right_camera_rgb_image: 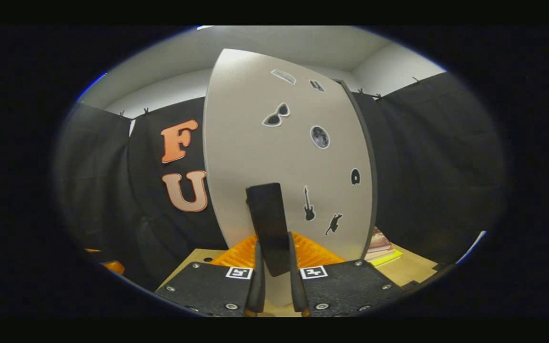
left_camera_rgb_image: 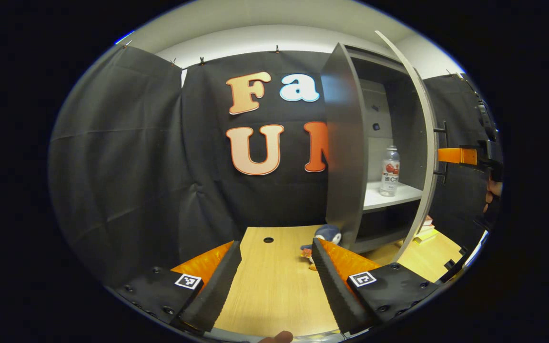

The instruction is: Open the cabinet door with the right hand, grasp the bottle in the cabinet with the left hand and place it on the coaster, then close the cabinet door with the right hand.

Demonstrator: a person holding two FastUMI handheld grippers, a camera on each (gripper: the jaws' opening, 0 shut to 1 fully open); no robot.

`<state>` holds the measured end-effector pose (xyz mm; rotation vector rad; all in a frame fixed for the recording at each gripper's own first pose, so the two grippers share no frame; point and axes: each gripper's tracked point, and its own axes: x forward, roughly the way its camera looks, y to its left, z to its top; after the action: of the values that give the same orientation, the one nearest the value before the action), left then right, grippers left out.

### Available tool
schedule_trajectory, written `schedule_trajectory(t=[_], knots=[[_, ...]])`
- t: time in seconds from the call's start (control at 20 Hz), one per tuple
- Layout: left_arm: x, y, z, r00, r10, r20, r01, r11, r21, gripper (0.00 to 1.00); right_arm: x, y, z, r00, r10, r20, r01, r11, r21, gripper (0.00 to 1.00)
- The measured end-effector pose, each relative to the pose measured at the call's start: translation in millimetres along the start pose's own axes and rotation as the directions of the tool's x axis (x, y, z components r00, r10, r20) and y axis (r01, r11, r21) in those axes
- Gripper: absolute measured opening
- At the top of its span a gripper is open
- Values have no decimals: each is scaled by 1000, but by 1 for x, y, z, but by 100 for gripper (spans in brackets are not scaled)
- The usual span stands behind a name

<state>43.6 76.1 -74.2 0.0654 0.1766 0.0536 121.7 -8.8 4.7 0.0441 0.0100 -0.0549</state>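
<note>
Left gripper view: the left gripper [left_camera_rgb_image: 274, 274] sits at the bottom of the frame with its two fingers spread wide and nothing between them, above a pale wooden tabletop [left_camera_rgb_image: 274, 290] that has a small round hole [left_camera_rgb_image: 268, 240] near its far edge. At right of centre stands a grey cabinet [left_camera_rgb_image: 346, 157] with its door [left_camera_rgb_image: 422, 143] swung open, seen edge-on. On the white shelf [left_camera_rgb_image: 389, 196] inside stands the task's object, a clear plastic bottle with a white cap and a red-and-white label [left_camera_rgb_image: 390, 172], upright and well apart from the left gripper. At the far right, the right gripper [left_camera_rgb_image: 465, 156] reaches in to the door's dark bar handle [left_camera_rgb_image: 442, 151]. A dark blue plush toy [left_camera_rgb_image: 324, 237] lies on the table at the cabinet's foot, and stacked books [left_camera_rgb_image: 424, 232] show lower right beyond the door. Right gripper view: the right gripper [right_camera_rgb_image: 274, 281], at bottom centre, is clenched on the dark handle [right_camera_rgb_image: 269, 224], both fingers pressing its sides. The door's pale face [right_camera_rgb_image: 255, 152] occupies the centre and carries small dark stickers, among them sunglasses [right_camera_rgb_image: 275, 115], a moon [right_camera_rgb_image: 320, 137], a guitar [right_camera_rgb_image: 308, 204] and a cat [right_camera_rgb_image: 334, 224].
</note>
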Motion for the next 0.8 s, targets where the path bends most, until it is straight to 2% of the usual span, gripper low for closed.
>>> schedule_trajectory(t=[0.25, 0.3, 0.4, 0.55, 0.7, 0.8], knots=[[-12, -50, 1, 998, -55, 4, 55, 998, 4, 96, -45, -57, 4, 999, -38, 11, 38, 999, -9, 15], [-13, -59, 0, 998, -64, 2, 64, 998, 5, 97, -54, -72, 5, 998, -55, 14, 55, 998, -17, 18], [-18, -78, 3, 997, -78, 5, 78, 997, 1, 97, -69, -100, 11, 997, -68, 22, 68, 998, -18, 13], [-24, -102, 9, 997, -78, 13, 78, 997, 1, 96, -82, -144, 21, 998, -59, 28, 60, 998, -32, 16], [-31, -119, 12, 998, -63, 16, 63, 998, -12, 96, -92, -179, 31, 999, -20, 41, 22, 998, -66, 16], [-38, -128, 14, 999, -48, 17, 49, 999, -22, 96, -91, -202, 31, 1000, 5, 24, -4, 998, -59, 12]])
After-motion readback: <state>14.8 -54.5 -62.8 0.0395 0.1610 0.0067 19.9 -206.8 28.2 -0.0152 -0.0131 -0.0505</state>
